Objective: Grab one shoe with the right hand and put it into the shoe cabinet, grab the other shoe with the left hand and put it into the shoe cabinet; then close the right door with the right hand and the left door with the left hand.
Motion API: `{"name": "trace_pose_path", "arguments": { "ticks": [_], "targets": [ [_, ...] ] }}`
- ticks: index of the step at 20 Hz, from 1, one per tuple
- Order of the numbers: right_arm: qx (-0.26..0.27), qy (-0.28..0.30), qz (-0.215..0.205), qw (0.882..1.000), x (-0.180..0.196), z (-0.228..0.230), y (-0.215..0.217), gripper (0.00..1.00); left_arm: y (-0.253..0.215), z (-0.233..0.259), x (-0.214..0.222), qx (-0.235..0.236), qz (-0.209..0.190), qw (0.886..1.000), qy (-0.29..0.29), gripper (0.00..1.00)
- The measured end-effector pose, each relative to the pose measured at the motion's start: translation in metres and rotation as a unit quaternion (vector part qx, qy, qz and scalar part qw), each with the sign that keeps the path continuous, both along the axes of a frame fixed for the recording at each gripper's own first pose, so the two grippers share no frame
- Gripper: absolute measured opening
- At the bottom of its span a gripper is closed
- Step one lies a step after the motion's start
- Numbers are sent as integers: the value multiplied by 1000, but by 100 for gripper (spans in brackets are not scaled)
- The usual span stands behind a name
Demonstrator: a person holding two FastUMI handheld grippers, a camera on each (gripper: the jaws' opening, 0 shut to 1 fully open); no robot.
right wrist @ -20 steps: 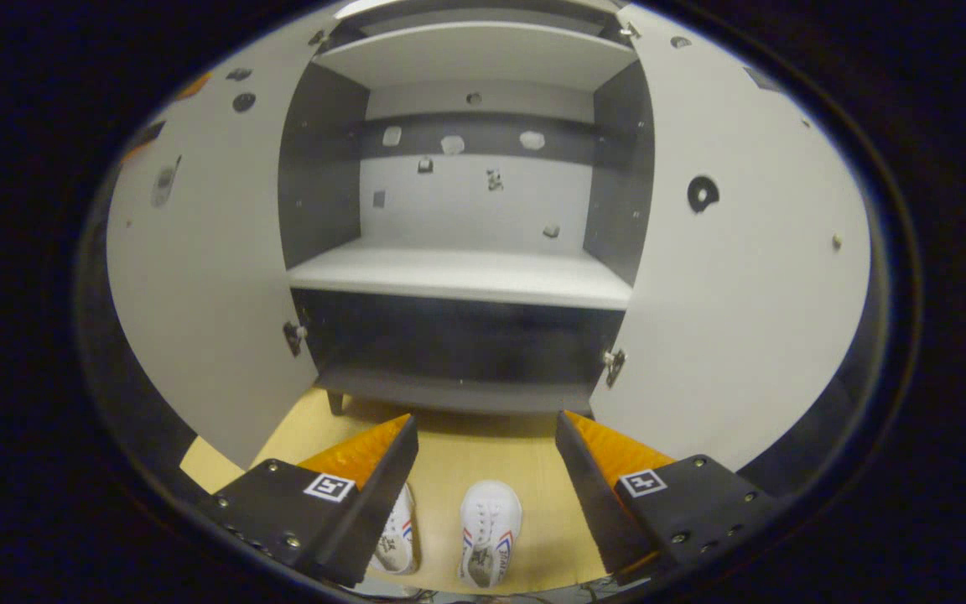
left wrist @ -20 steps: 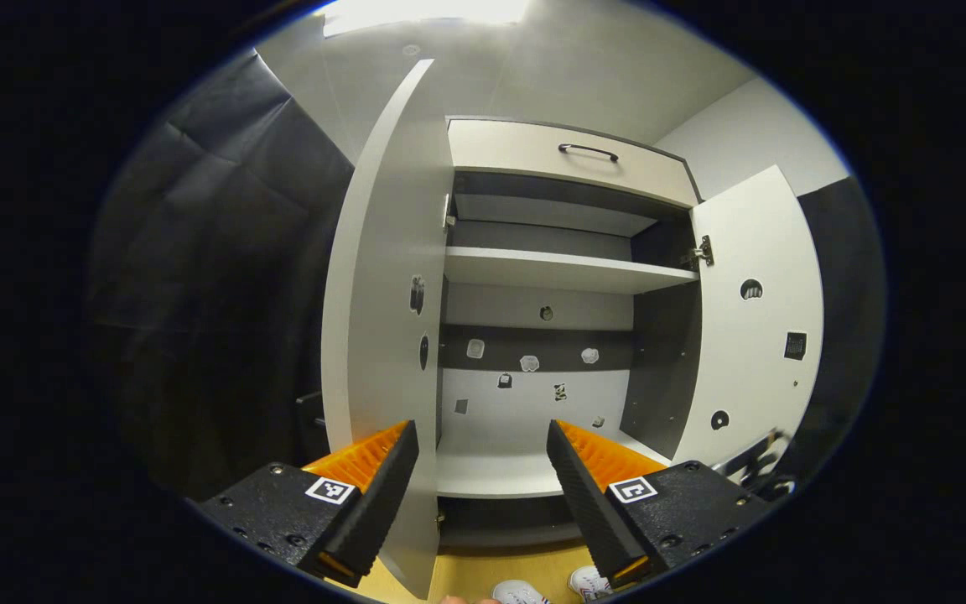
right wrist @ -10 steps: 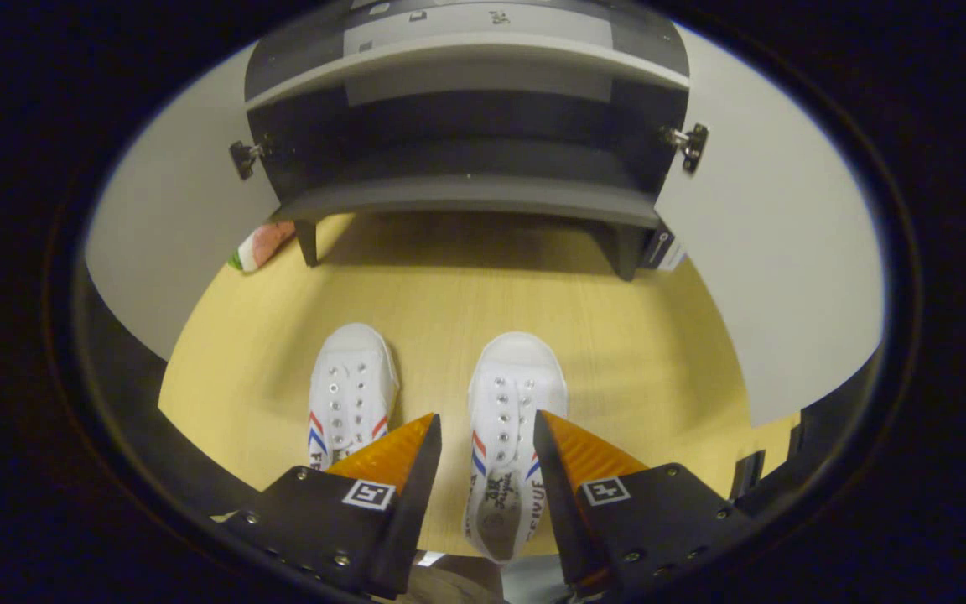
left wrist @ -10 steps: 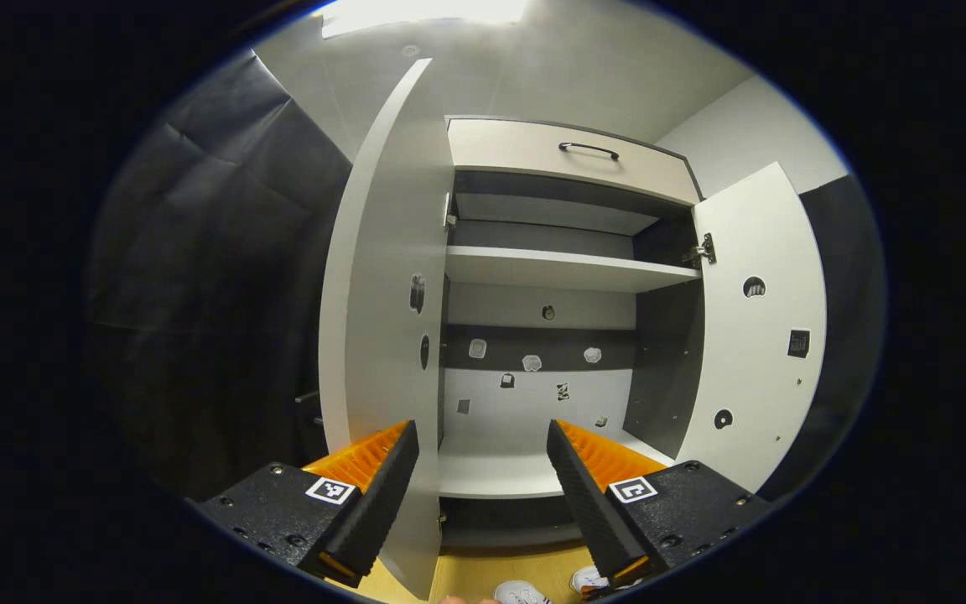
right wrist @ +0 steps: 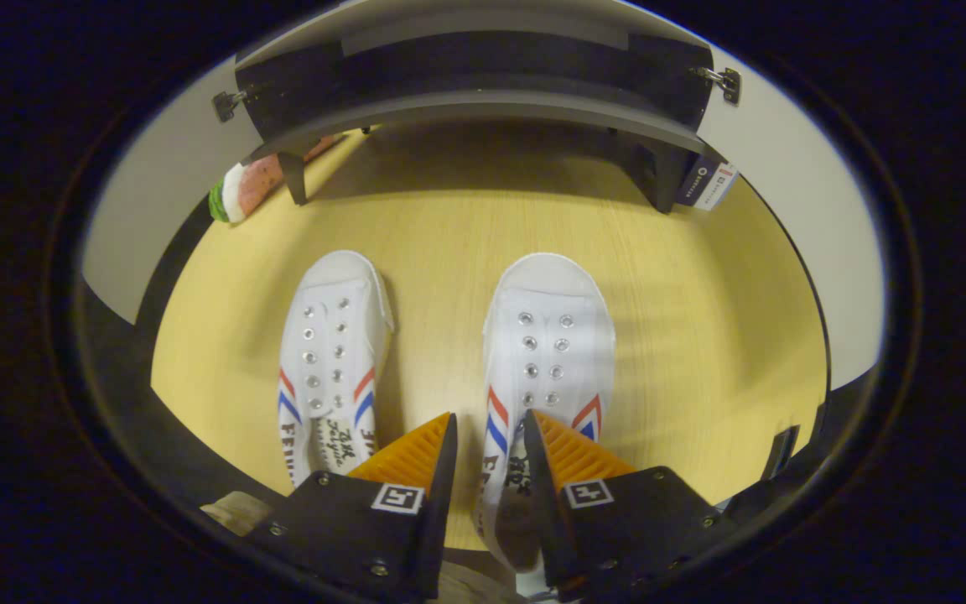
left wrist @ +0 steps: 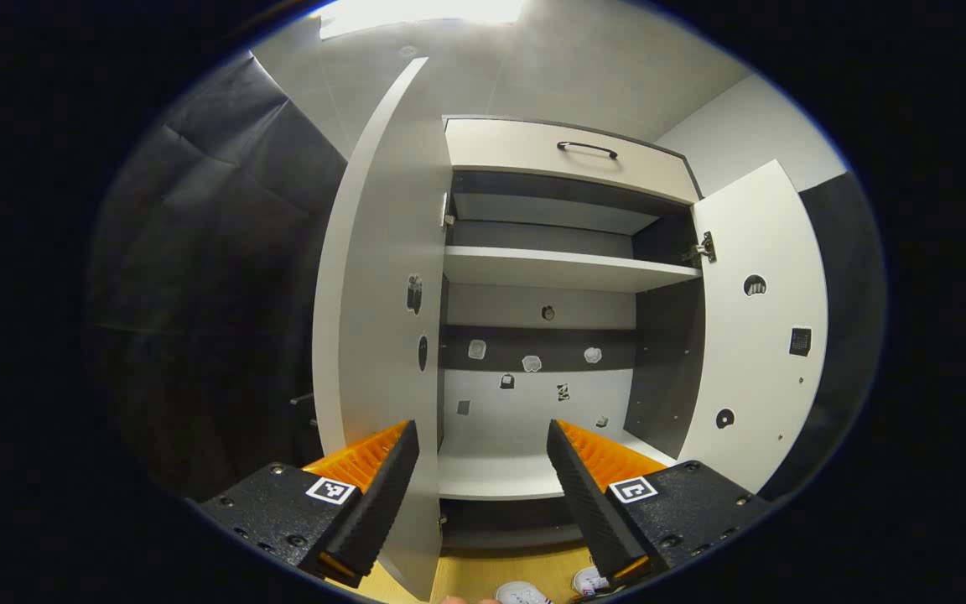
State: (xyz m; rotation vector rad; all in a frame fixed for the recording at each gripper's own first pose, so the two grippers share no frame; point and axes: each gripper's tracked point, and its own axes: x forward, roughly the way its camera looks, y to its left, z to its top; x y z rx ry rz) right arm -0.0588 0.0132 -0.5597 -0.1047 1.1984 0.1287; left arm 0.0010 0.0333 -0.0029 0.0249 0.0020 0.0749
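The right gripper narrows its fingers around the heel of the right-hand white canvas shoe on the yellow wooden floor, seemingly touching, ready to lift; the left gripper waits spread before the open grey shoe cabinet.

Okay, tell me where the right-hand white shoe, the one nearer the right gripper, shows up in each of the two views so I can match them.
Left gripper view: shoe sliver at the bottom edge, beside the left gripper.
Right gripper view: shoe centre-right on the floor, its heel side wall between the fingers of the right gripper.
Shared landmark: the cabinet's bottom shelf.
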Motion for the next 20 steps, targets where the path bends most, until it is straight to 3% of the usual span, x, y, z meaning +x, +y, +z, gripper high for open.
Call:
{"name": "trace_pose_path", "arguments": {
  "ticks": [4,5,7,8,13,16,20],
  "targets": [
    [-26,-2,4,1000,1,-5,-7,46,0,0,0,1,-3,1000,0,95],
    [-30,1,-4,1000,3,-8,-7,16,0,0,0,1,-4,1000,0,94],
    [-31,4,-3,1000,3,-15,-5,15,-1,0,-1,-1,-5,1000,-1,94],
    [-27,-3,-2,1000,1,-5,-5,2,0,0,-1,-1,-6,1000,-1,94],
    [8,-26,-63,998,3,1,-7,1,-1,-1,-2,2,-11,1000,1,94],
    [56,-35,-95,993,9,23,-5,1,-1,-1,-2,3,-12,1000,1,94],
    [98,-80,-93,988,22,71,9,1,-2,-1,-3,5,-15,1000,2,94]
  ]
}}
